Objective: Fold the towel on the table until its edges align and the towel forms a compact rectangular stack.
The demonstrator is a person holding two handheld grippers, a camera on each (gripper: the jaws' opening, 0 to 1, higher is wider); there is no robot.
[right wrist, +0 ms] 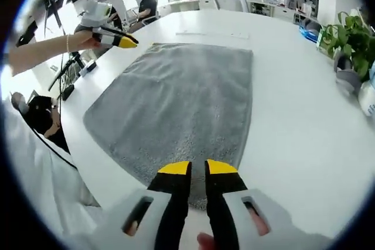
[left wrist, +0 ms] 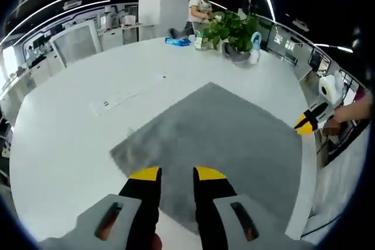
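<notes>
Broadly, a wide white surface (left wrist: pixel 76 139) carries everything here, and the largest thing on it is the grey towel (left wrist: pixel 234 139), lying flat and spread out in a single layer. In the left gripper view one towel corner points away toward the far side; in the right gripper view the towel (right wrist: pixel 181 98) runs lengthwise away from the camera, its near edge under the yellow tips.

Behind the towel, at the far edge of the surface in the left gripper view, stands a leafy potted plant (left wrist: pixel 231 27), with a blue flat object (left wrist: pixel 179 41) just beside it and a person (left wrist: pixel 198 10) seated beyond. A strip of paper (left wrist: pixel 114 100) lies on the bare surface, apart from the towel.

The left tool (left wrist: pixel 177 174) hangs over the towel's near corner, its two yellow-tipped jaws parted with a strip of grey towel showing between them. In the right gripper view it (right wrist: pixel 120 40) sits near the towel's far left corner, gripped by a hand (right wrist: pixel 88 39).

The right tool (right wrist: pixel 198 167) is above the towel's near edge, jaws a narrow gap apart; whether the tips touch the cloth is hard to judge. In the left gripper view it (left wrist: pixel 307 122) shows at the towel's right corner, small and partly cut off.
</notes>
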